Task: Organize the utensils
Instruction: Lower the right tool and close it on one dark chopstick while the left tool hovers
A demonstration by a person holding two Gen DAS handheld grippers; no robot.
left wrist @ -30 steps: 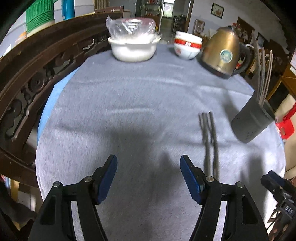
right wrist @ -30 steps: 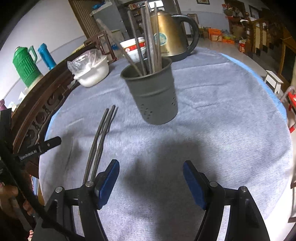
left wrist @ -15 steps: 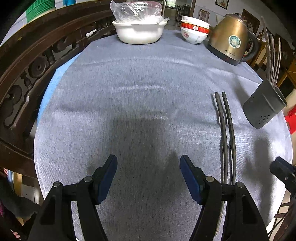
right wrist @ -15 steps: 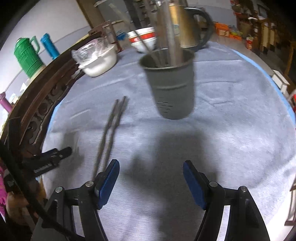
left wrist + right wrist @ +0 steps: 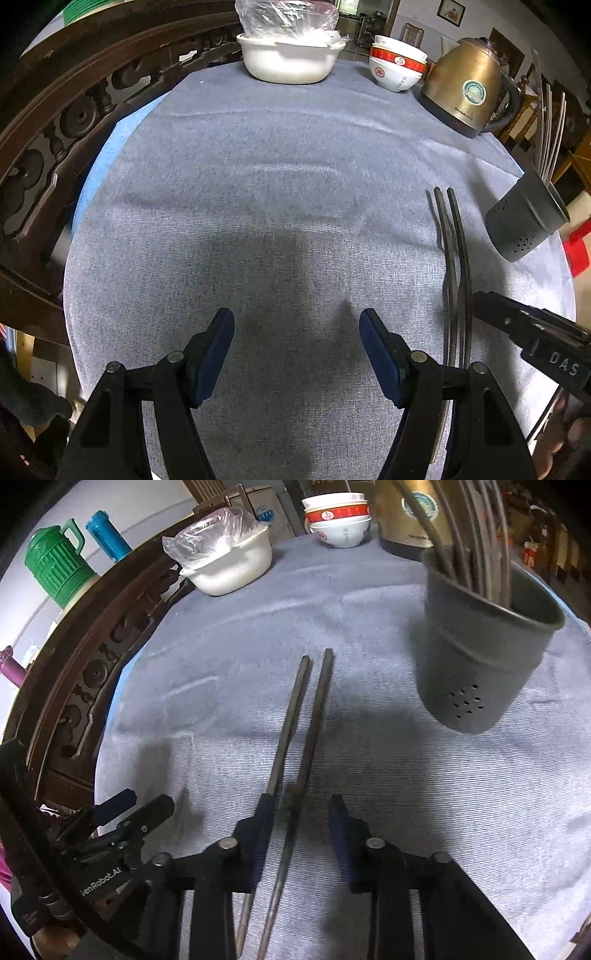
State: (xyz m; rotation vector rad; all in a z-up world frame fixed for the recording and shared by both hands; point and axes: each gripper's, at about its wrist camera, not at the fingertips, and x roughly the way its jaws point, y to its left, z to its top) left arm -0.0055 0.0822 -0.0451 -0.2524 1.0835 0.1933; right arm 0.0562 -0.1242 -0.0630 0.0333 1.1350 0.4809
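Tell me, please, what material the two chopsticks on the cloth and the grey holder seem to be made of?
Chopsticks: probably metal, perhaps steel, with a dull dark-grey finish; they are thin, square at the thick ends, and show faint highlights. Dark plastic or wood cannot be excluded.
Holder: seemingly matte grey painted metal or plastic; it has a thin rolled rim, a pressed ridge round the wall and small drain holes low down.

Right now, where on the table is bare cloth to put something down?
The widest bare cloth lies ahead of the left tool, bordered by the white basin far back, the carved chair back on the left and the loose chopsticks on the right. It is crowded by the grey holder and the kettle.
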